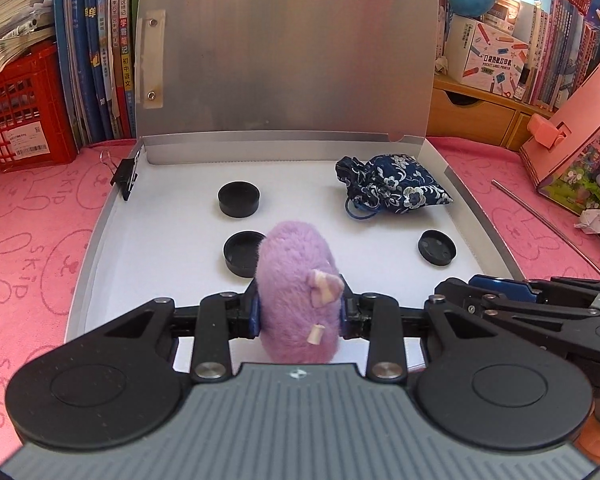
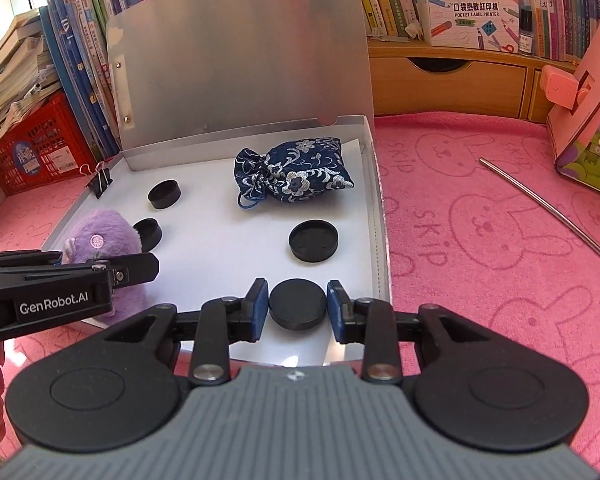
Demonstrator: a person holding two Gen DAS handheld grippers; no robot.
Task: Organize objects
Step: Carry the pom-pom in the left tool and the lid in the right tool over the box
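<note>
purple plush toy (image 1: pixel 298 296) clamped in left jaws; right jaws seemingly loose around black disc (image 2: pixel 297 307).

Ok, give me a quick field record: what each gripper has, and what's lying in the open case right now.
left gripper: jaws shut on purple plush toy
right gripper: jaws open around a black disc, small gaps each side
case: lid up, white floor
loose in case: blue floral pouch, three more black discs
case left edge: binder clip
outside case: metal rod on pink cloth
</note>
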